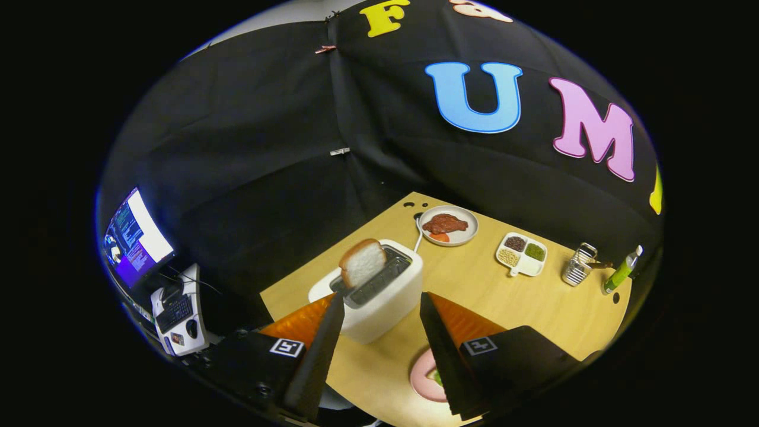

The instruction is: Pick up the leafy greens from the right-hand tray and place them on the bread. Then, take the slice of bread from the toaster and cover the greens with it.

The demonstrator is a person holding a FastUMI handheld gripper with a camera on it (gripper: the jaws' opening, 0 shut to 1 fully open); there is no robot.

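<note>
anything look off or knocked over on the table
Mostly tidy. The bread slice leans at a slant out of the white toaster rather than sitting upright in its slot. The open gripper hangs just short of the toaster. Nothing looks spilled or knocked over.

No readable words, brand names or numbers stand on anything here; the only signs are two square black-and-white coded markers (287, 347), one on each finger body of the hand-held gripper (379, 311), at about seven and five o'clock from the toaster (379, 296).
</note>
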